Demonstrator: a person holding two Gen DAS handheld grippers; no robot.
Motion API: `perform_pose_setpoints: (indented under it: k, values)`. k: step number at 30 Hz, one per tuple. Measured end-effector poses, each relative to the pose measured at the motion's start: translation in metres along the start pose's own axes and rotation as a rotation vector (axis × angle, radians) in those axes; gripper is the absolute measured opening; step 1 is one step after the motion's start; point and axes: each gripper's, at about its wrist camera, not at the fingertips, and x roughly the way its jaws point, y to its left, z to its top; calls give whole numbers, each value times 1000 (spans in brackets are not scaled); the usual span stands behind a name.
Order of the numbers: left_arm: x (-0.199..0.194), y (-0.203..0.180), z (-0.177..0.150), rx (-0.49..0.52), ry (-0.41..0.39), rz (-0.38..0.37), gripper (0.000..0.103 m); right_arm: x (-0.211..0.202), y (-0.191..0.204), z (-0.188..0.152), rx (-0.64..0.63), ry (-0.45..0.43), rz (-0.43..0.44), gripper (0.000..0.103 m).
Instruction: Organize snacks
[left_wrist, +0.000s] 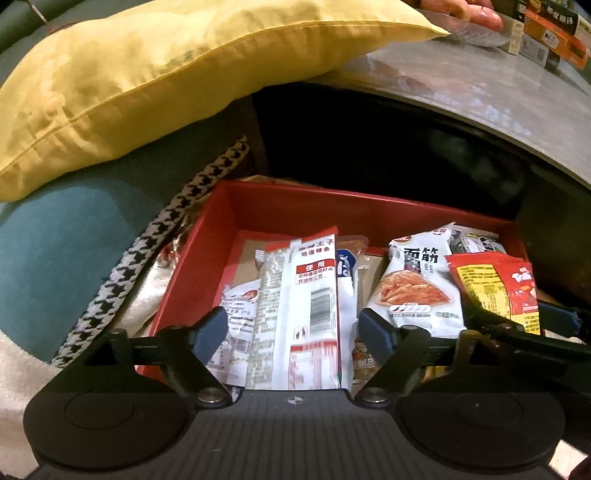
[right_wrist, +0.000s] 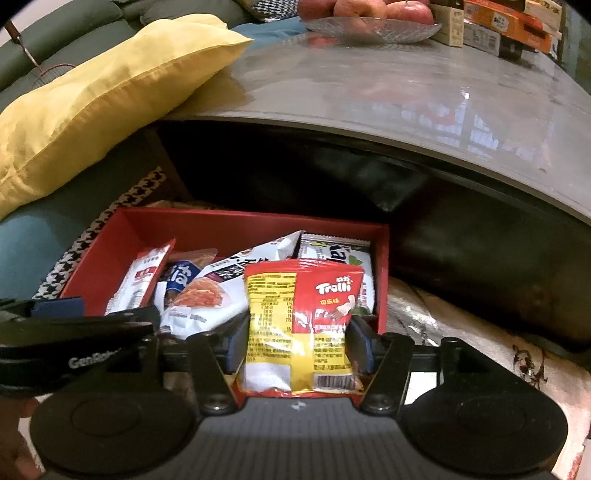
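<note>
Closest in: left claw (left_wrist: 291, 330), spread wide around white packet (left_wrist: 295, 295), pads clear of both its edges, so no grip. Stands upright between those pads, inside red box (left_wrist: 295, 206), leaning on neighbours. Just right of that claw, noodle packet (left_wrist: 417, 288), also propped up in box.

Further right: right claw (right_wrist: 298, 343), clamped on Trolli bag (right_wrist: 303, 314), pads pressed to both its edges as far as can be seen. Hangs upright at near wall of box, directly ahead of that claw; resting on anything or not, cannot tell. Behind bag, more packets tilted against far wall.

Progress, as a judgement: well along. Already inside box: white packet, noodle packet, several others, most on end in a rough row from left wall to right. No loose snacks visible on floor beside either claw.

Left to do, probably: lowering and letting go of Trolli bag at right end of row, then straightening leaning packets.

Beyond and above both claws: surface (right_wrist: 369, 92) with fruit bowl (right_wrist: 369, 26) and stacked cartons (right_wrist: 517, 26). Part of job or not, cannot tell. Ahead and left: yellow pillow (left_wrist: 147, 74).
</note>
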Motion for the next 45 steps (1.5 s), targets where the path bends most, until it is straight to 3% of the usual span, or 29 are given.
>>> perform_pose_setpoints:
  k: [3, 12, 24, 34, 40, 45]
  values:
    - [0, 5, 0, -19, 7, -14, 86, -1, -4, 0, 13, -4, 2, 59]
    - [-8, 9, -1, -9, -7, -27, 88, -9, -6, 3, 24, -17, 3, 59]
    - [-41, 22, -3, -30, -73, -45, 93, -48, 4, 3, 30, -89, 25, 60]
    - [-92, 41, -16, -49, -215, -15, 98, -100, 9, -9, 20, -177, 37, 63]
    - [-125, 56, -39, -117, -315, -112, 103, -125, 6, -23, 31, -215, 48, 63]
    - [-138, 48, -49, -70, -341, -131, 103, -138, 4, -36, 29, -226, 51, 64]
